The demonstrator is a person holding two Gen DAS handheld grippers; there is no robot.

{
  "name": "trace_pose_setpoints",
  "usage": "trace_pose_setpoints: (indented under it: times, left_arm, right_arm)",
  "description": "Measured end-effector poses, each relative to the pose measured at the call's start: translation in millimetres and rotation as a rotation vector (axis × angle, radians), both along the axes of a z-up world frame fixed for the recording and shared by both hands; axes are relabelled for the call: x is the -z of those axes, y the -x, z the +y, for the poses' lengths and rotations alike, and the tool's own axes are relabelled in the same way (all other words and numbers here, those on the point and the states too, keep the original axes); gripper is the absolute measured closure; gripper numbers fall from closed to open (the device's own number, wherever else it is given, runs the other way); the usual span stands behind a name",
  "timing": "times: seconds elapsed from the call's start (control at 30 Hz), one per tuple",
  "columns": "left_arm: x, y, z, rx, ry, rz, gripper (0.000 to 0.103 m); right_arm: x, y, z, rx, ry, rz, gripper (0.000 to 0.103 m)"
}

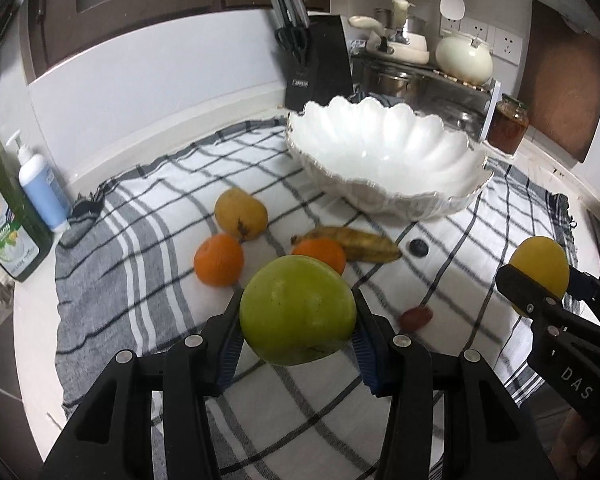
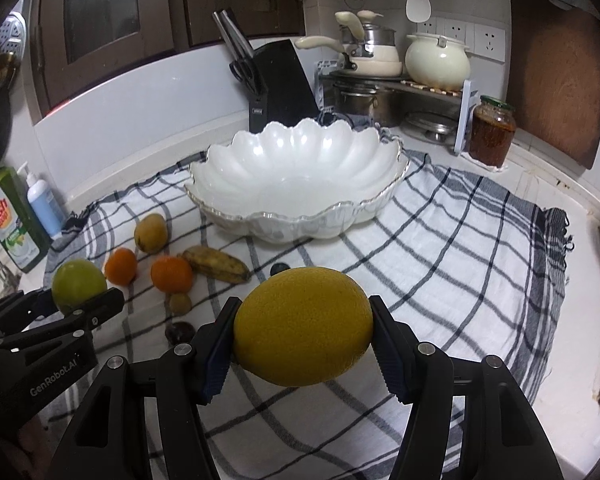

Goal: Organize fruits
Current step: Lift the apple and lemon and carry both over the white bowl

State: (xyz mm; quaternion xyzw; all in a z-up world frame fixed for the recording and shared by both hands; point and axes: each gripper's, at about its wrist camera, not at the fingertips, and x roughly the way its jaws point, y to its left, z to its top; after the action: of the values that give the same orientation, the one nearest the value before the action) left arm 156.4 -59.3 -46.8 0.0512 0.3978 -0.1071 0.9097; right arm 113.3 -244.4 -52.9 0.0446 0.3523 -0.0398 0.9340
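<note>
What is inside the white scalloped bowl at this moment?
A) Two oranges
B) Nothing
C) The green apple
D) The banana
B. The white scalloped bowl shows only its bare inner wall, while the banana and both oranges lie on the checked cloth and the green apple sits between the left gripper fingers.

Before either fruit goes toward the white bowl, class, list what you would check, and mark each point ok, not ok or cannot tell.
1. Left claw grips the green apple between both pads: ok.
2. Right claw grips the lemon: ok.
3. White bowl holds nothing: ok.
4. Bowl upright on the checked cloth: ok.
5. Both fruits lifted clear of the cloth: ok.
6. Grip firmness: cannot tell.
</note>
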Motion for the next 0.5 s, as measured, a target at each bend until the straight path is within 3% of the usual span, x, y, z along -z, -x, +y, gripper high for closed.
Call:
trace_pose_setpoints:
  times: [0.5]
  left_arm:
    - [-35.0,-33.5,-25.6,0.05,0.043,-0.05,0.055]
  right_arm:
    - [-38.8,-35.1,-24.7,0.013,0.014,-0.07,0.04]
